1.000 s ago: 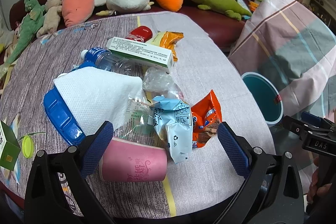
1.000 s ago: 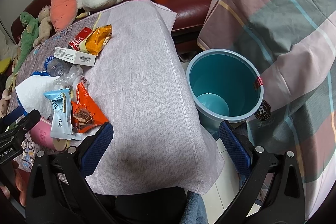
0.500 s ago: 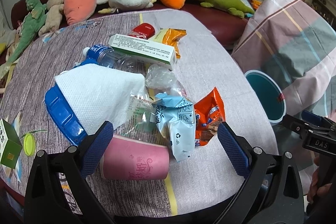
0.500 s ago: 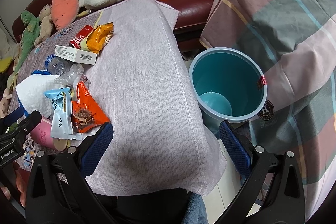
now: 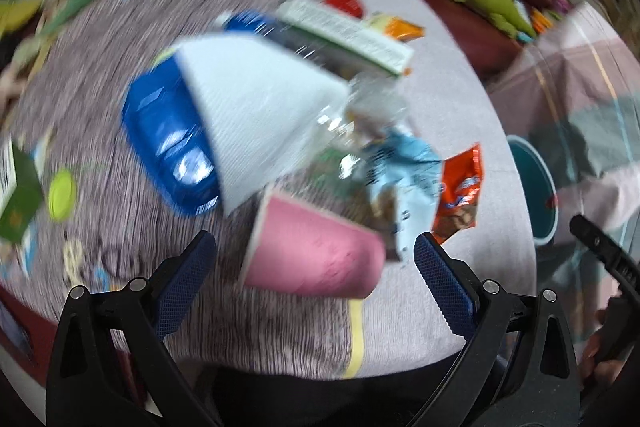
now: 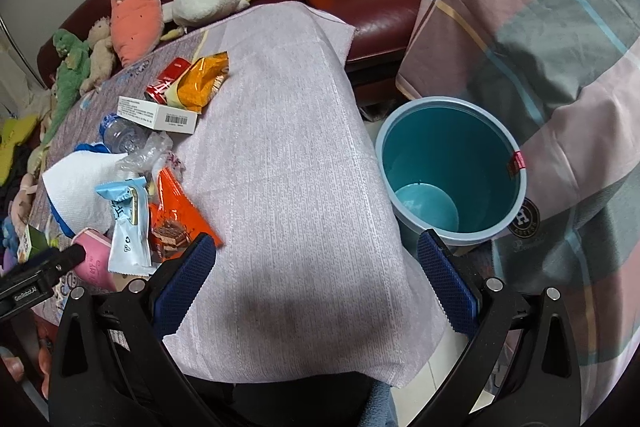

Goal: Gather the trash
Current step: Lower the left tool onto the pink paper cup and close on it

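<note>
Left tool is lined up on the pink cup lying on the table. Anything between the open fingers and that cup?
Nothing visible. The pink cup lies on its side just ahead of the open left tool, bare tablecloth between them. The light blue wrapper overlaps only the cup's far end.

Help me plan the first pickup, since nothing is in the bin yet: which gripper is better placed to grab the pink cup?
Left. The left gripper is open with the pink cup lying just ahead between its fingers. The right gripper faces bare tablecloth beside the teal bin, with the cup far off to its side.
</note>
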A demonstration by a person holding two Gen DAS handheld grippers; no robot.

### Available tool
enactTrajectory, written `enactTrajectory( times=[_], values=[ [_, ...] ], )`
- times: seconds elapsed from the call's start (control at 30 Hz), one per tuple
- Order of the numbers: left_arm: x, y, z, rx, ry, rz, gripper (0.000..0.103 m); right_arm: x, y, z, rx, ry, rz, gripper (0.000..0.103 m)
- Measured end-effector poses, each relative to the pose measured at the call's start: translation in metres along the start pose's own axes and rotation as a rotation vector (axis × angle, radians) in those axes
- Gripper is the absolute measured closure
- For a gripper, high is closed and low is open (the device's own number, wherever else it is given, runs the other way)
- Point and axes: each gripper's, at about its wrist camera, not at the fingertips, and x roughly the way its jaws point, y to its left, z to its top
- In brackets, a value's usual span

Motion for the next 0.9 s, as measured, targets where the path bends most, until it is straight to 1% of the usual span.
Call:
enactTrajectory(
  times=[0.03, 0.13, 0.2, 0.27, 0.43, 0.53, 0.6, 0.67, 0.77, 0.9],
  values=[
    [-0.001, 0.005, -0.002, -0.030, 0.009, -0.008, 0.004, 0.001, -0.001, 0.000, 0.002, -0.001, 0.006, 0.006],
    [-0.002, 0.023, -0.005, -0.164, 0.046, -0.048, 0.004, 0.004, -0.005, 0.002, 0.013, -0.004, 0.031, 0.006],
    [-0.002, 0.031, -0.006, -0.244, 0.057, -0.074, 0.004, 0.006, -0.009, 0.003, 0.022, -0.004, 0.048, 0.006],
    [0.000, 0.033, -0.003, -0.301, 0.062, -0.090, 0.004, 0.008, -0.012, 0.004, 0.029, -0.007, 0.058, 0.006],
    [0.003, 0.023, -0.005, -0.363, 0.073, -0.105, 0.004, 0.015, -0.019, 0.007, 0.031, 0.000, 0.066, 0.006],
    [0.005, 0.022, -0.006, -0.403, 0.071, -0.100, 0.004, 0.021, -0.020, 0.012, 0.021, 0.009, 0.067, 0.006],
    [0.010, 0.023, -0.008, -0.434, 0.085, -0.105, 0.004, 0.026, -0.020, 0.015, 0.011, 0.015, 0.074, 0.006],
    [0.017, 0.021, -0.009, -0.437, 0.107, -0.098, 0.004, 0.029, -0.018, 0.017, 0.005, 0.024, 0.079, 0.006],
    [0.030, 0.022, -0.007, -0.458, 0.137, -0.109, 0.004, 0.034, -0.012, 0.019, -0.016, 0.032, 0.084, 0.006],
    [0.043, 0.025, -0.006, -0.456, 0.153, -0.097, 0.006, 0.041, -0.003, 0.020, -0.048, 0.050, 0.088, 0.006]
  ],
)
